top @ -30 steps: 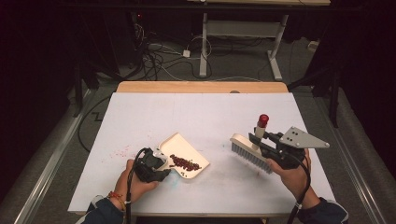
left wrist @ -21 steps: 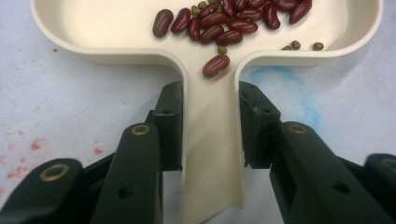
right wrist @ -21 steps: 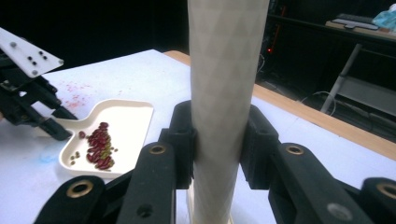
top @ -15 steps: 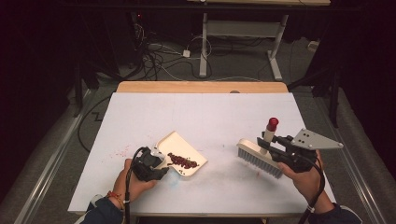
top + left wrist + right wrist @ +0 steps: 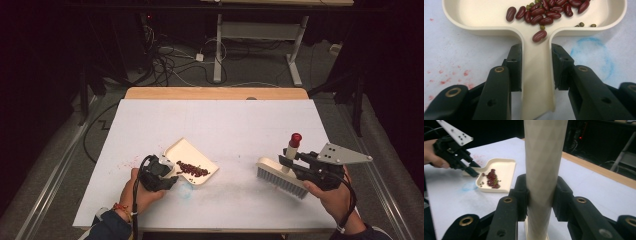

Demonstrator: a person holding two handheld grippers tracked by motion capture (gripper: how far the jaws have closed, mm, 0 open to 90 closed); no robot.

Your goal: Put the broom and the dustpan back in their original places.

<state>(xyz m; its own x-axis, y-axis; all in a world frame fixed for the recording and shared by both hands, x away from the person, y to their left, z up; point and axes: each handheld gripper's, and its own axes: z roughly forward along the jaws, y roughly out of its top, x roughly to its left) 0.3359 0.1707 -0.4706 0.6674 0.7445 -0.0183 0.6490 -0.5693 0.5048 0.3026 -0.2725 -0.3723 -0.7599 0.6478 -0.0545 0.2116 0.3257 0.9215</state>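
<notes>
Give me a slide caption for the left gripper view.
Left gripper clamps the cream dustpan by its handle, red beans gathered inside.

In the right gripper view the brush handle [image 5: 544,170] runs off the top edge, its bristles hidden. The left gripper view's top edge cuts off the dustpan [image 5: 474,15] and some beans [image 5: 544,12].
</notes>
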